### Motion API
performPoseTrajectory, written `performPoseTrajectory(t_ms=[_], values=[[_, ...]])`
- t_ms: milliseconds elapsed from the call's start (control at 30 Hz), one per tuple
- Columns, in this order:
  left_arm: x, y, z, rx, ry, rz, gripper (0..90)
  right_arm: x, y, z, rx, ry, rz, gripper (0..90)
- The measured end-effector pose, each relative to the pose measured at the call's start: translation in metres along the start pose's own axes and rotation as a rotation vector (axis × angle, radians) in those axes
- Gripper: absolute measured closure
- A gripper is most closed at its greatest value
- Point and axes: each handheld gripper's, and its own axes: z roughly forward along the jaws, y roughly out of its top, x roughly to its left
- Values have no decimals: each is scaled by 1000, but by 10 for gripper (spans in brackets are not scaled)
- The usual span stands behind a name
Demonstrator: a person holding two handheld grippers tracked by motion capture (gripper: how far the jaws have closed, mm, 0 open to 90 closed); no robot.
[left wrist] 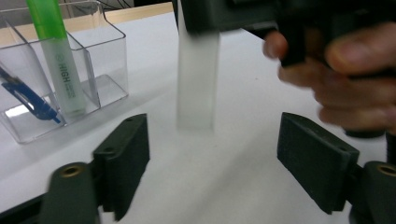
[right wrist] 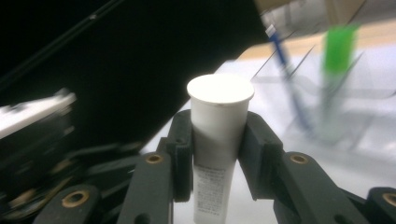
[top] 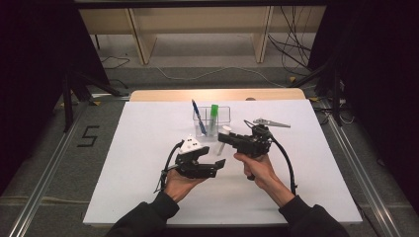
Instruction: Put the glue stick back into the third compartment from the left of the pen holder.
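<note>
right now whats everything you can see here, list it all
white tube: 1, white with a flat cap, clamped between the right tool's pads
clear organiser: 1, transparent, compartments, far middle of the table
green highlighter: 1, standing in the organiser
blue pen: 1, leaning in the organiser, left of the highlighter
table: 1, white top
right tool: 1, black, shut on the tube
left tool: 1, black, jaws wide apart, nothing between the pads
</note>
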Motion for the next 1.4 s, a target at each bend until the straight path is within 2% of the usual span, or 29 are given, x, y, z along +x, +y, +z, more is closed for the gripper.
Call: performPoseTrajectory(t_ms=[167,367,433,567,767,933,1133,1233,1400], values=[[10,-6,-22,-9,4,1,215,-11,22,7,-45,-112,-82,679],[19,-13,-43,-15,33,43,213,-25,47,21,-73,-219,-155,679],[21,-16,-48,-14,45,55,210,-30,53,25,-79,-246,-165,679],[26,-20,-56,-17,48,51,209,-40,62,35,-86,-293,-184,679],[29,-26,-61,-6,65,45,207,-49,66,54,-78,-345,-221,678],[32,-27,-66,-20,76,42,207,-53,65,67,-67,-376,-235,678],[35,-29,-69,-32,83,31,207,-56,63,71,-58,-392,-240,677],[37,-30,-71,-36,89,24,207,-56,61,73,-47,-406,-262,676],[42,-31,-73,-41,103,16,207,-59,57,78,-13,-419,-273,676]])
